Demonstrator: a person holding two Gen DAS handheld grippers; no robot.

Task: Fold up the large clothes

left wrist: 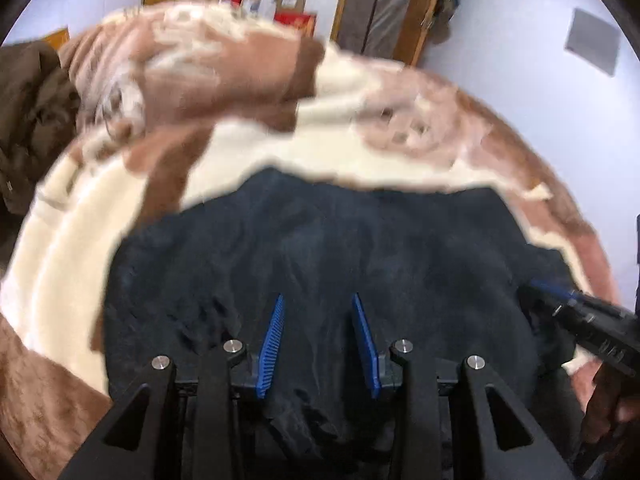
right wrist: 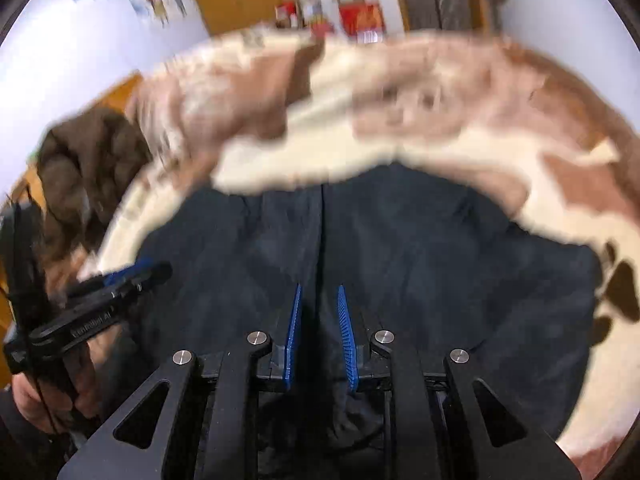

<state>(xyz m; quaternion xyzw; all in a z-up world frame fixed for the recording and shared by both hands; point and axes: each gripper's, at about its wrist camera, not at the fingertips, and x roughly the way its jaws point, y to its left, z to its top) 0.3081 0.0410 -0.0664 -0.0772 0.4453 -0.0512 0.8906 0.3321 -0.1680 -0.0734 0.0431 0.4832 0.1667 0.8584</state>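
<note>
Brown-and-cream blanket (left wrist: 360, 148) covers a bed, with a dark garment (left wrist: 320, 248) spread on it. Left gripper (left wrist: 318, 300) and right gripper (right wrist: 319, 292), jaws narrowly parted, each pinch its near hem. Thin fabric could slip free mid-fold.

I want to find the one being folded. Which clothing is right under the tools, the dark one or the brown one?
The dark navy garment, spread flat on the blanket. The brown coat lies crumpled off to the side.

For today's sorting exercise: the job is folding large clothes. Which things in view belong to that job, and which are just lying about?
Belongs to the job:
dark garment
left gripper
right gripper

Just lying about:
brown-and-cream blanket, under the garment
brown coat, off to one side
red boxes, by the far wall
</note>
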